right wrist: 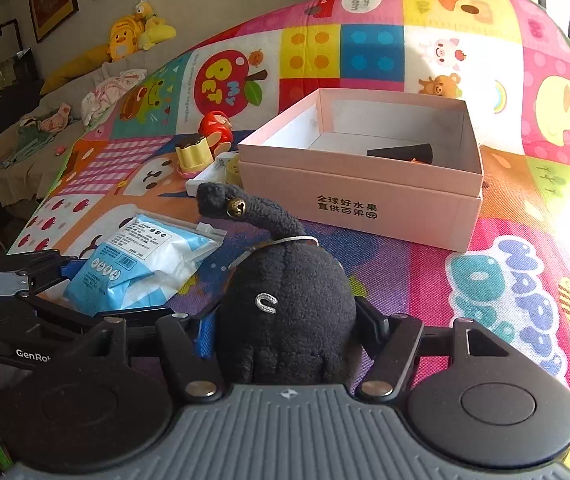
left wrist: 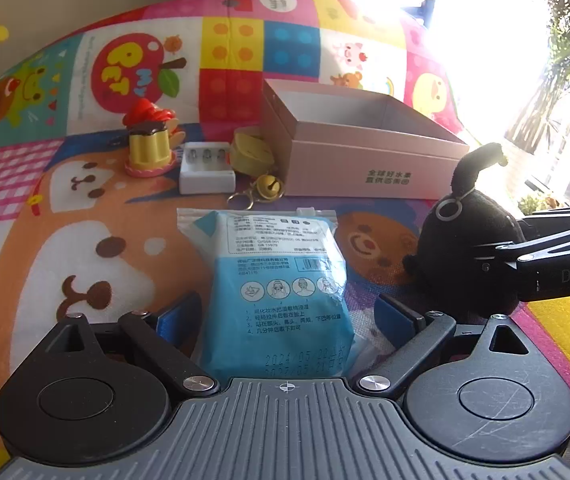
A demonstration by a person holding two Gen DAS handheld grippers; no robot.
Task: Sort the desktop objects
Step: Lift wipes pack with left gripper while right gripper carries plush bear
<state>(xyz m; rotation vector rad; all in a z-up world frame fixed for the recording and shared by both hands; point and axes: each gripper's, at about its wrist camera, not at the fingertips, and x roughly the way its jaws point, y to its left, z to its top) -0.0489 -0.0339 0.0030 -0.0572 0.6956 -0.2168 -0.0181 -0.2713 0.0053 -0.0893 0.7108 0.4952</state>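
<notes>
Counting what is showing on the play mat (right wrist: 465, 52): one pink box (right wrist: 365, 196) sitting open, one dark cone-shaped thing (right wrist: 405, 152) lying inside it. One black plush toy (right wrist: 289, 304), one blue-and-white packet (left wrist: 281, 280). One white tray (left wrist: 207, 172) holding three small cells. One yellow pudding toy (left wrist: 149, 146), one red figure (left wrist: 151, 110) standing behind it. One yellow pouch (left wrist: 251, 152), one gold bell (left wrist: 269, 188) on a keyring. Two grippers showing: left gripper (left wrist: 285, 320), right gripper (right wrist: 289, 332).
</notes>
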